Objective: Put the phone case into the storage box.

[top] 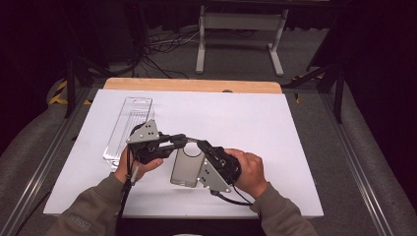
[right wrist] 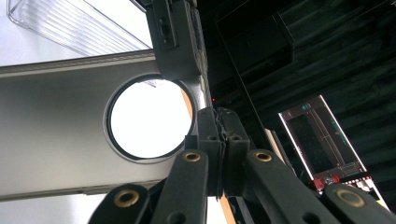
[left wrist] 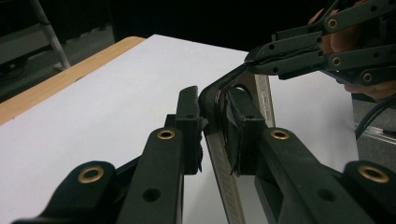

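The left tool (left wrist: 212,123) has its two black jaws closed on the edge of a clear phone case (left wrist: 224,154), which stands on edge between them. At the far right, the right tool (left wrist: 261,58) pinches the case's top corner, a hand (left wrist: 345,42) behind it. Beneath lies the white counter (left wrist: 116,93), its wooden edge at far left.

The phone case (top: 187,167) is translucent smoky grey with a dark-rimmed round hole, and the long plastic box (top: 129,129) is clear and ribbed. Both grippers (top: 183,140) (top: 197,142) are black with brass-coloured rivets and light grey plates. The table (top: 236,118) is white with a pale wooden far edge; the sleeves (top: 93,209) are olive.
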The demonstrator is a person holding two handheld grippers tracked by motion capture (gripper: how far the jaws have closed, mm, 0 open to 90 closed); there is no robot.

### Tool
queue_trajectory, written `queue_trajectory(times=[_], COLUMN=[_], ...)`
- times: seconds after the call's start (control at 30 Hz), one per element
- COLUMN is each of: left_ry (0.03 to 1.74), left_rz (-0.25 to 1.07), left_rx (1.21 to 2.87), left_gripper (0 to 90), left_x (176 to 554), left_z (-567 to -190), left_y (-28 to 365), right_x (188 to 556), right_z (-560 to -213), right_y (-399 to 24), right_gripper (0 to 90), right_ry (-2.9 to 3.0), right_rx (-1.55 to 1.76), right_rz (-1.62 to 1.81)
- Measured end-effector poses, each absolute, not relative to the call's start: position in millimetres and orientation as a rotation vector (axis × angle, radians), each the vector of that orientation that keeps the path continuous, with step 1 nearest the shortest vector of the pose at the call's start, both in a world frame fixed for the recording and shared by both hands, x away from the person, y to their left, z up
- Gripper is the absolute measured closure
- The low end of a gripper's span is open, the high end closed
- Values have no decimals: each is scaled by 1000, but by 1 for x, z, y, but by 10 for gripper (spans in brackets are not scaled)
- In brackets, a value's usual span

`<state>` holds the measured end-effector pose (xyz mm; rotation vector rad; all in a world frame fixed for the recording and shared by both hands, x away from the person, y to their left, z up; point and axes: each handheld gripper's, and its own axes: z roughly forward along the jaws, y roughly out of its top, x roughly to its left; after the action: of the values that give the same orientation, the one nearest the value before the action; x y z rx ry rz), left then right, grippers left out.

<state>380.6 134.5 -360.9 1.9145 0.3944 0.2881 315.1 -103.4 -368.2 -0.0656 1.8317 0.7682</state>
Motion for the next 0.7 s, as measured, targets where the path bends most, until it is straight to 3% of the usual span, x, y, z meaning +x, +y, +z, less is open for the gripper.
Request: queue_trajectory(times=[0.7], left_ry=[383], left_rz=[370], left_rx=[1866], left_gripper=[801], left_x=[369], left_z=[-356], left_y=[136], right_x=[312], right_z=[-366], right_y=[-104], right_gripper=[862], right_ry=[1795], right_rx=[-52], right_rz=[819])
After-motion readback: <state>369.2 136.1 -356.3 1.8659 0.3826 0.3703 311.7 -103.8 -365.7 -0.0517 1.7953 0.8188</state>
